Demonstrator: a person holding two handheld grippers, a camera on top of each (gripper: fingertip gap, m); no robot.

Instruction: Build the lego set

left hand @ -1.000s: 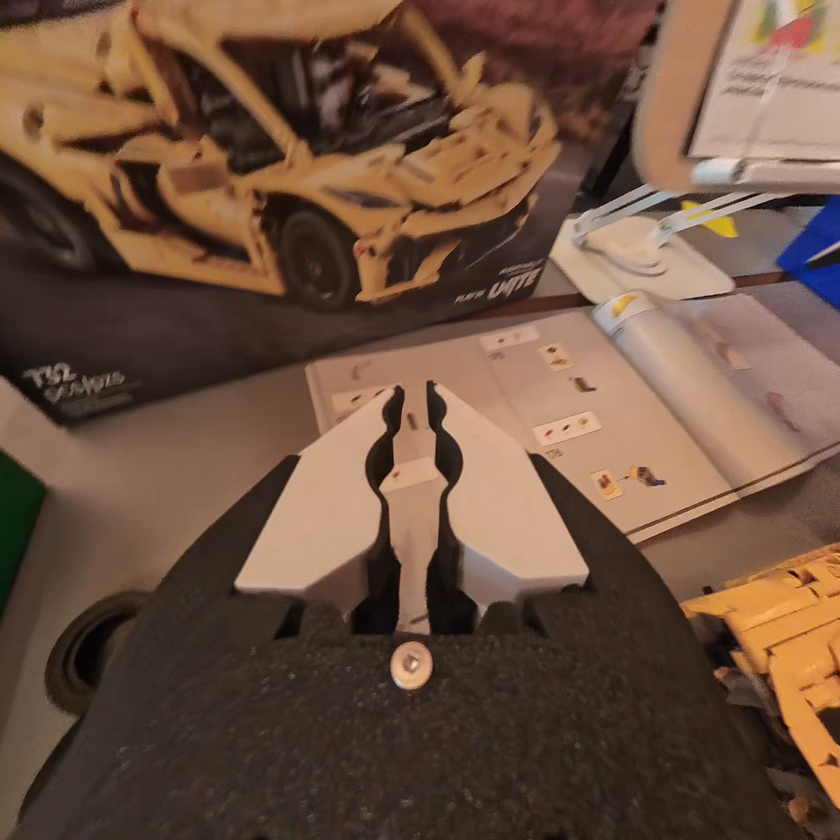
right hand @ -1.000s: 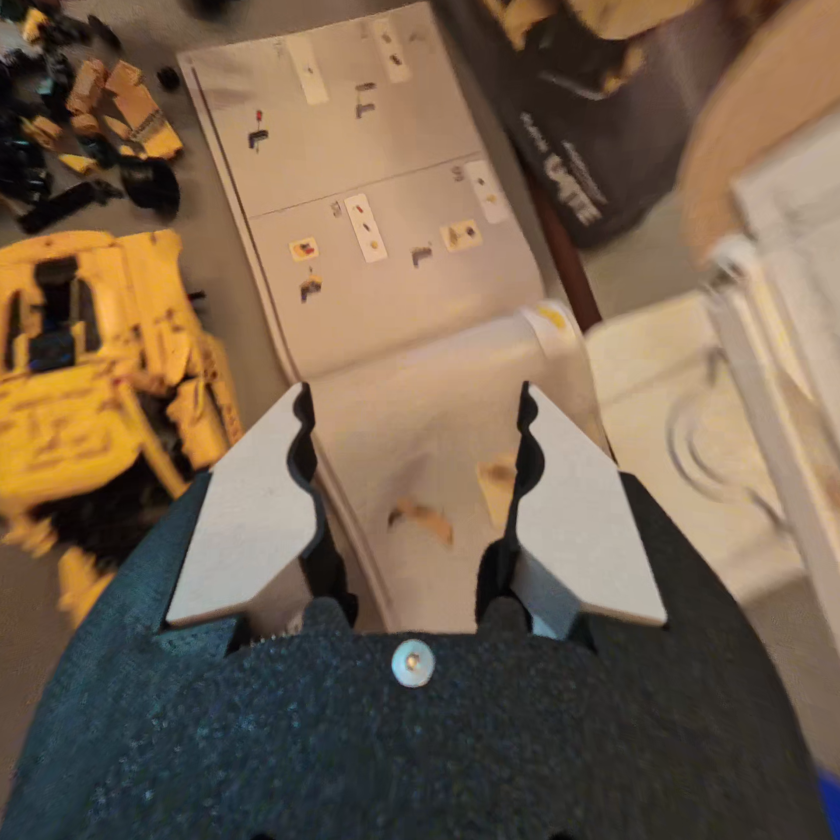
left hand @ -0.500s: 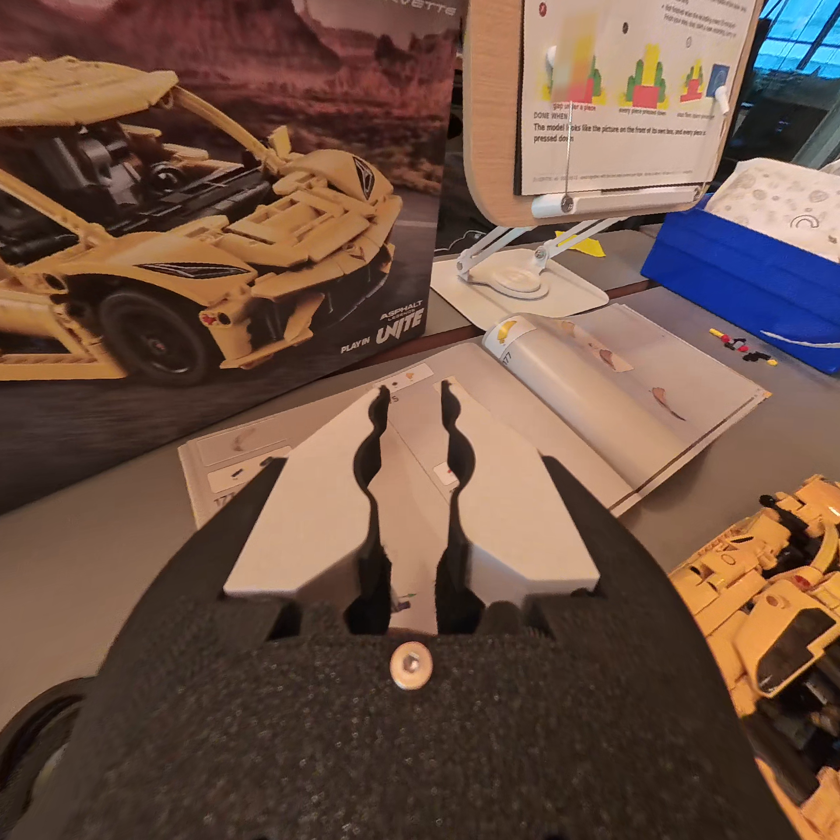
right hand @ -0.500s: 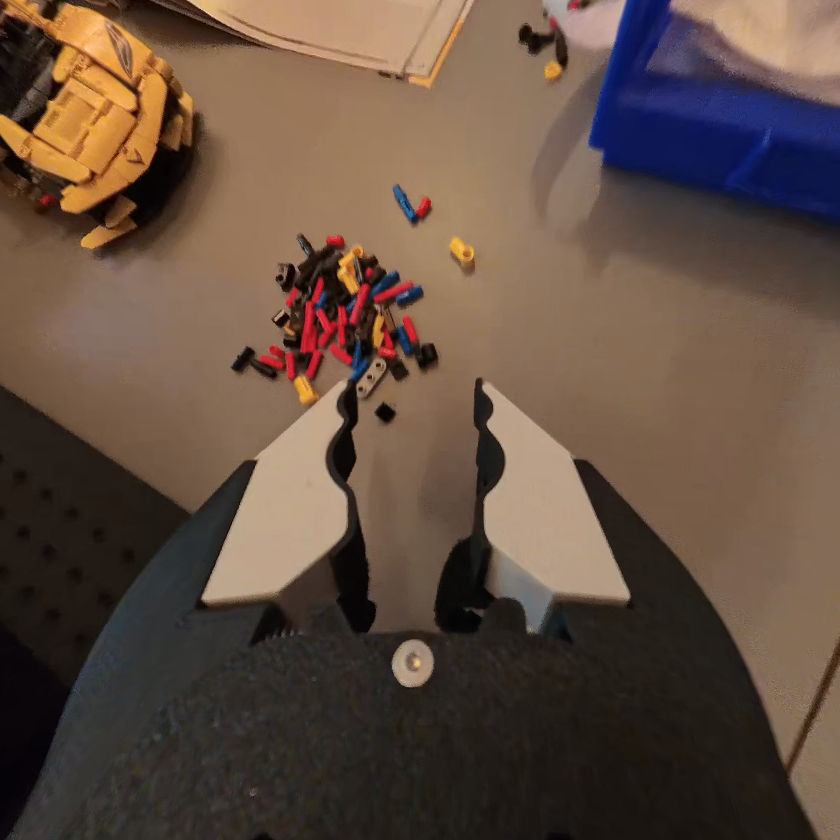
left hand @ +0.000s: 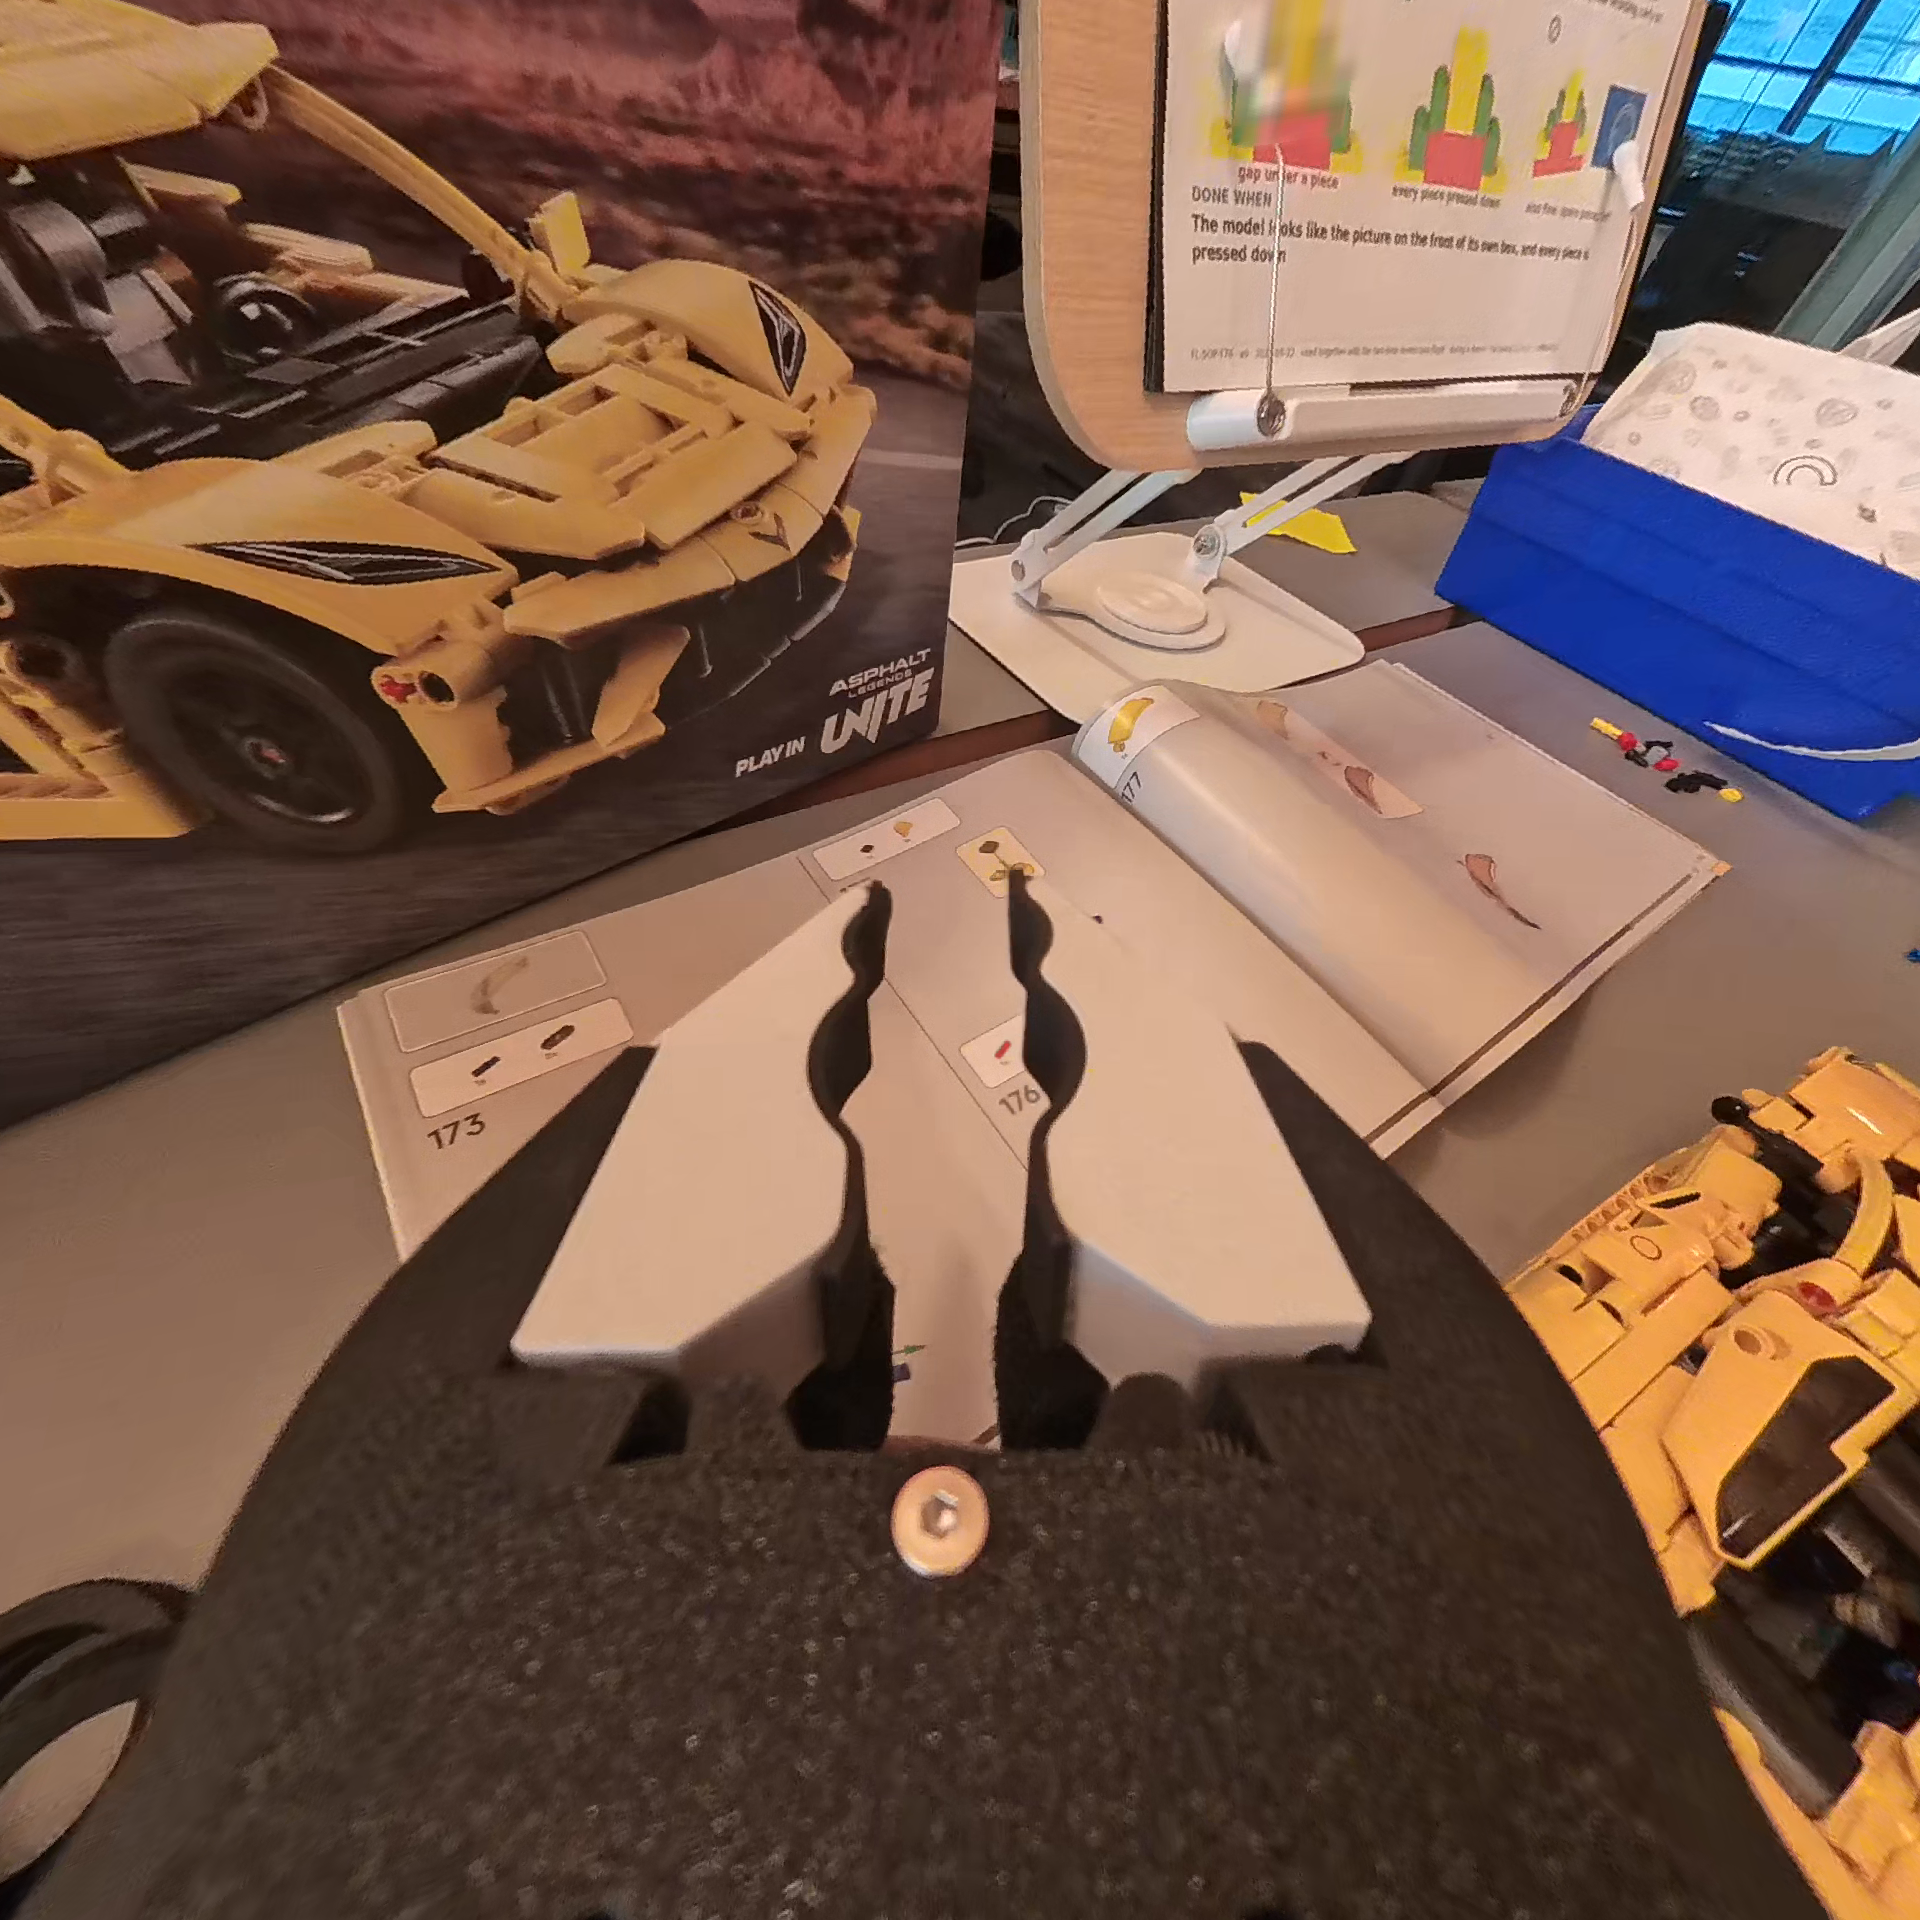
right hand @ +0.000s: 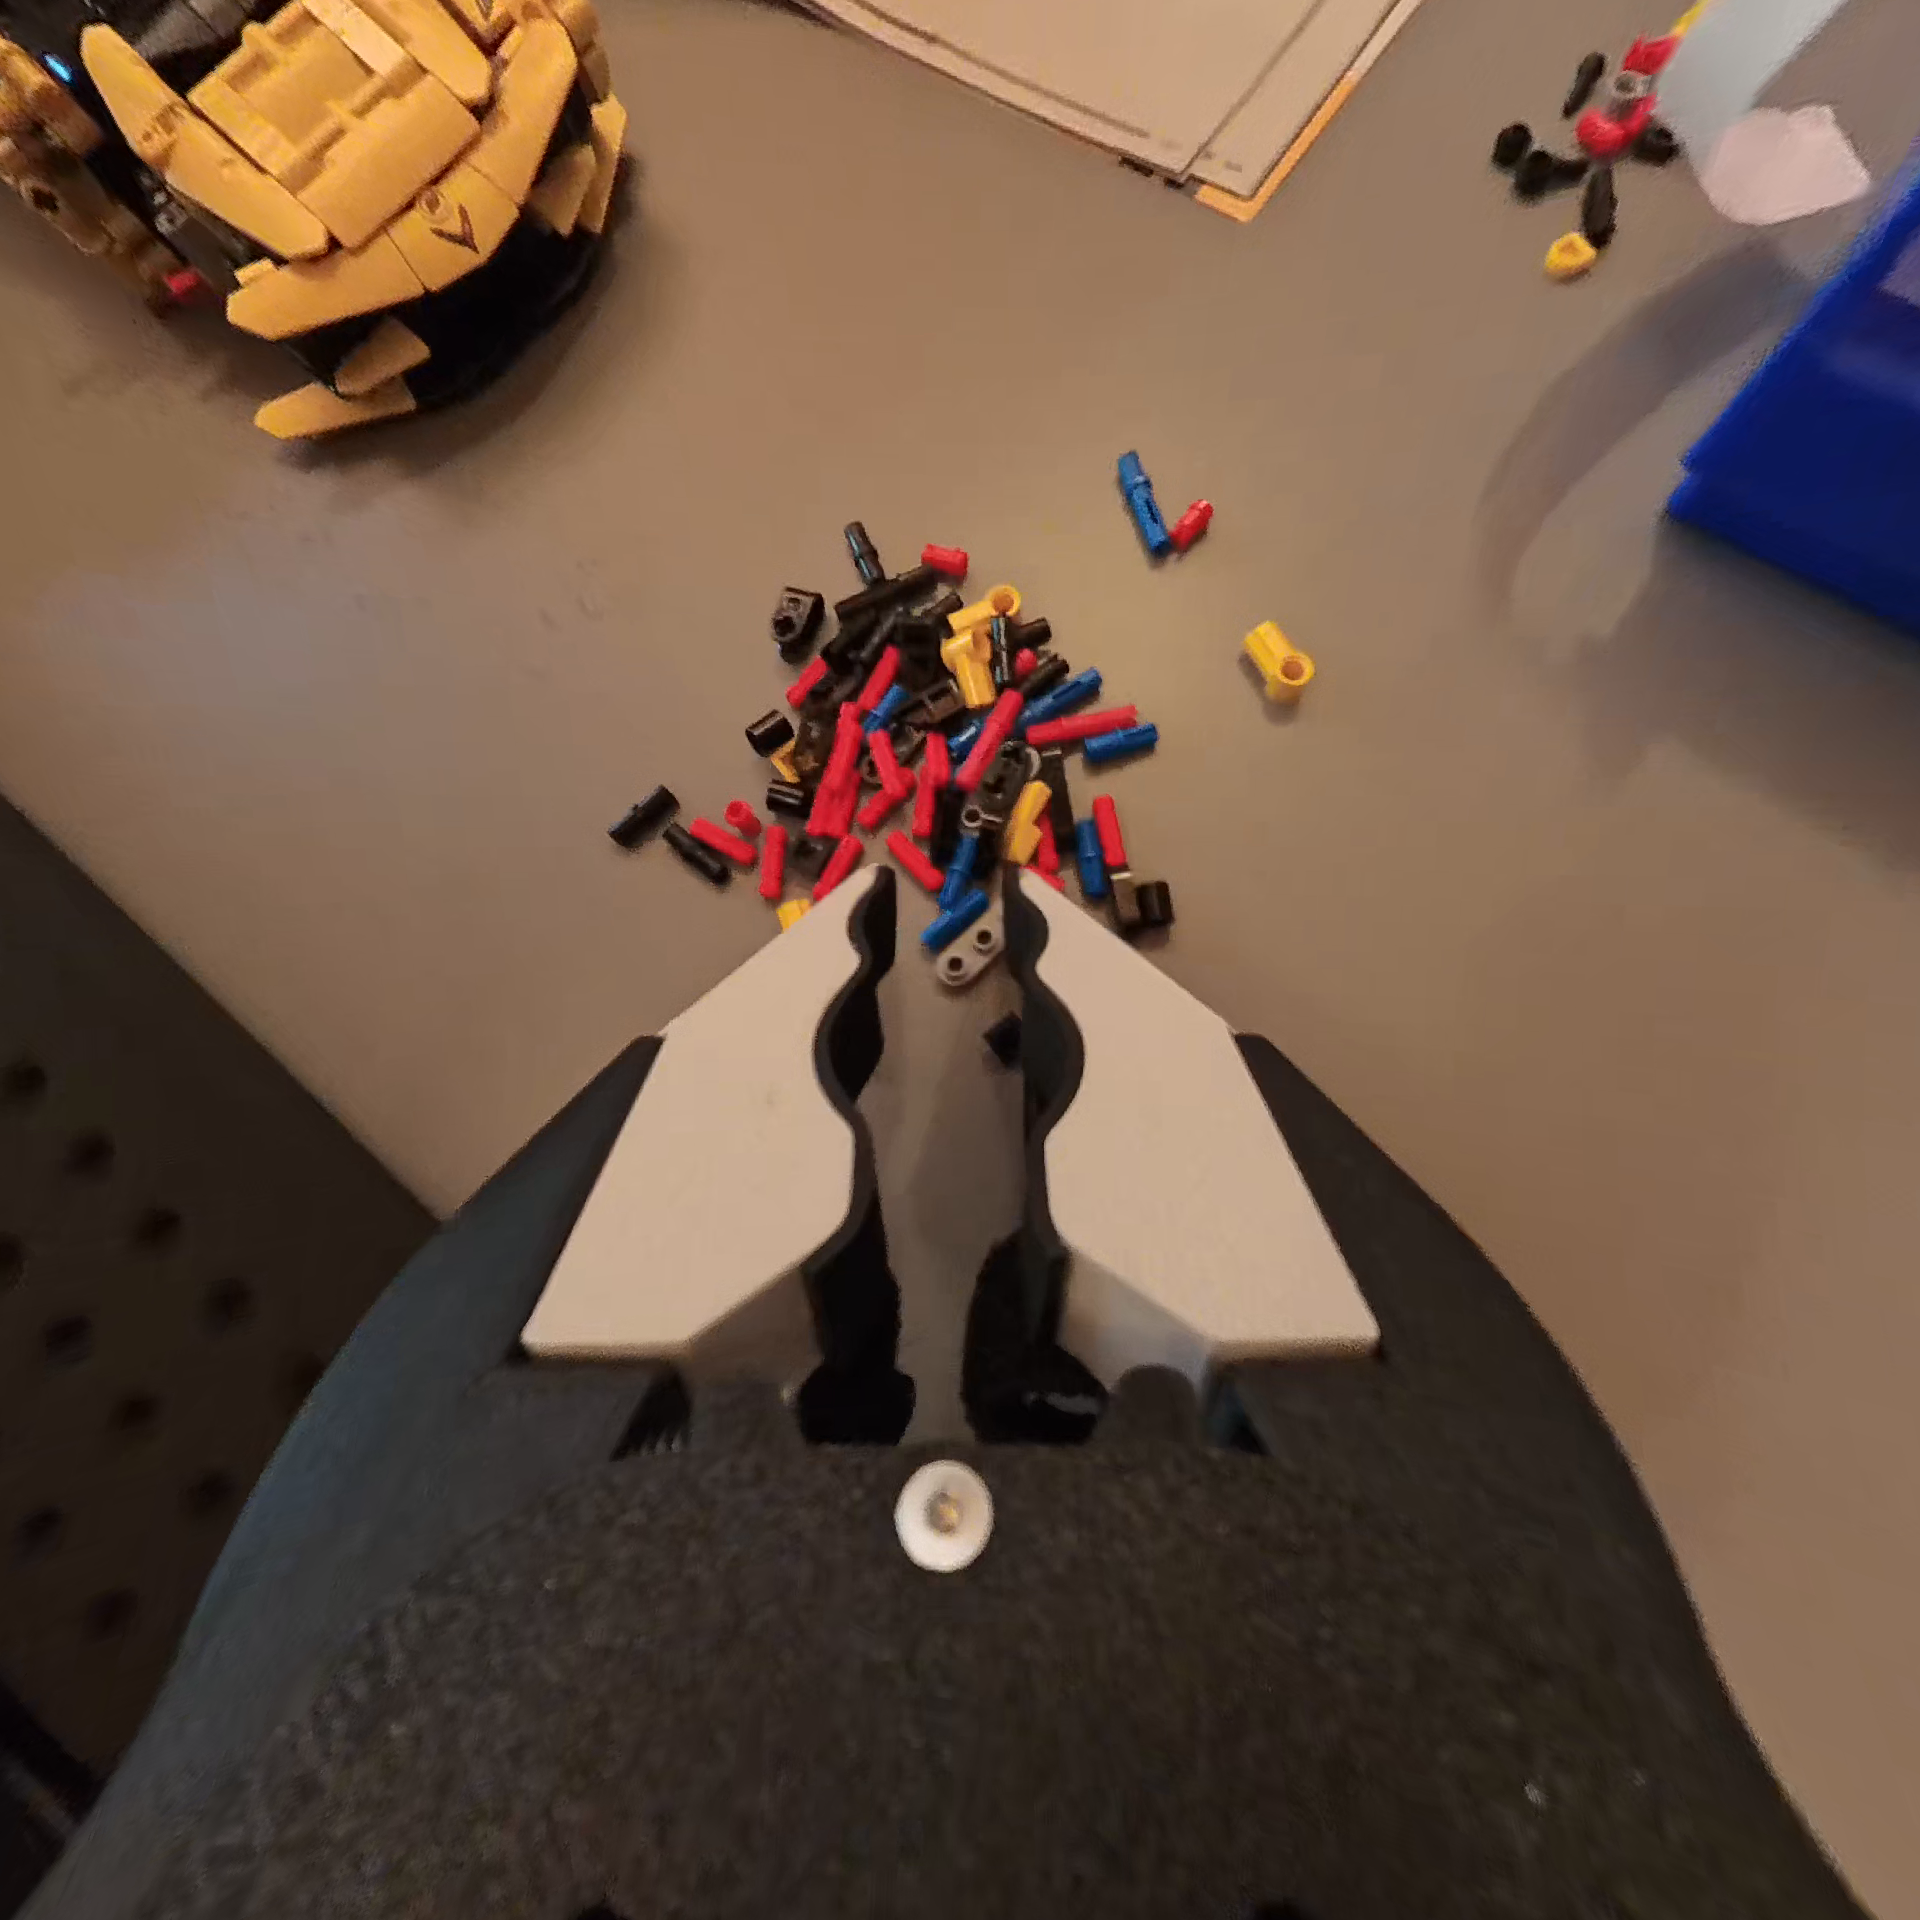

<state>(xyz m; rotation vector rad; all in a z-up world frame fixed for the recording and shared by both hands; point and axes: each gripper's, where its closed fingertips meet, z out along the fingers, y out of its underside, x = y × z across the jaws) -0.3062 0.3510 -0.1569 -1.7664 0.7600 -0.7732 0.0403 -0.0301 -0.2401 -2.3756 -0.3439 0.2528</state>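
My left gripper point(left hand: 948, 888) hovers over the open instruction booklet point(left hand: 1299, 894), jaws a narrow gap apart and empty. The part-built yellow Lego car point(left hand: 1714, 1403) sits to its right. In the right wrist view my right gripper point(right hand: 951, 883) is low over the near edge of a pile of small red, blue, black and yellow pins and connectors point(right hand: 935, 727). Its jaws are narrowly open with nothing held. A small grey two-hole plate point(right hand: 971, 951) lies on the table between the fingers. The car's nose point(right hand: 343, 177) is at the upper left.
The set's box point(left hand: 468, 468) stands behind the booklet, beside a stand with a printed sheet point(left hand: 1351, 208) and a blue bin point(left hand: 1662, 603). A loose black tyre point(left hand: 62, 1704) lies near left. A loose yellow connector point(right hand: 1278, 660), further pieces point(right hand: 1590, 156) and a black perforated mat point(right hand: 135, 1247) surround the pile. Spacing between my two grippers at the tips: around 55 cm. The part-built yellow Lego car point(left hand: 1714, 1403) lies some 15 cm from my left tips, 40 cm from my right tips. My right gripper is the nearer one to the car's nose point(right hand: 343, 177): about 20 cm, against 30 cm.
My right gripper swung from the booklet to the pile of small pieces, came closer to it, and its jaws narrowed. My left gripper shifted over the booklet and its jaws widened slightly.
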